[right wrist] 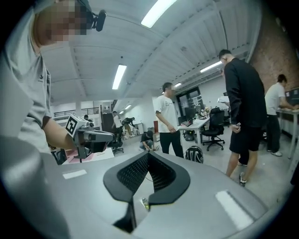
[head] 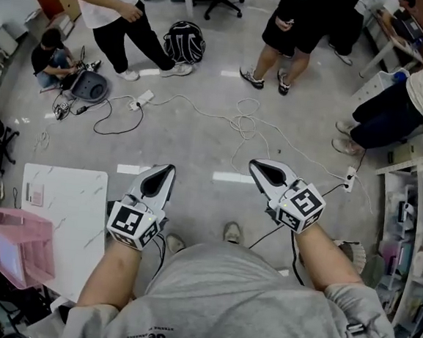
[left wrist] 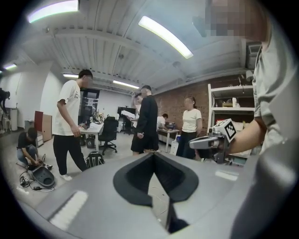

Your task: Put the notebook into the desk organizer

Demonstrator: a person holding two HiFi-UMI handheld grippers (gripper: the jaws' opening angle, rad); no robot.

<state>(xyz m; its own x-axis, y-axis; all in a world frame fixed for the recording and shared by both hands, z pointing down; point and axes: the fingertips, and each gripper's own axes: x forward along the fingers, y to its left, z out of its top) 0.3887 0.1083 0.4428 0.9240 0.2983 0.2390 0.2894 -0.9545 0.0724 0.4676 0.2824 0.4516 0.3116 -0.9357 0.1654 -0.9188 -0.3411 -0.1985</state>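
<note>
Notebook (head: 36, 195) sits near the desk's (head: 75, 219) far left corner, off to your left, with the pink organizer (head: 21, 247) on the left edge. Your left gripper (head: 163, 175) is nearer. It and the right gripper (head: 264, 171) are both closed and empty.

Small pinkish item (head: 36, 194) on the white table (head: 67, 218) — too small to identify. Pink desk organizer (head: 21, 247) — compartments indistinct. Standing people (head: 301, 21) cropped by the top edge; shelving (head: 414, 212) by the right edge.
</note>
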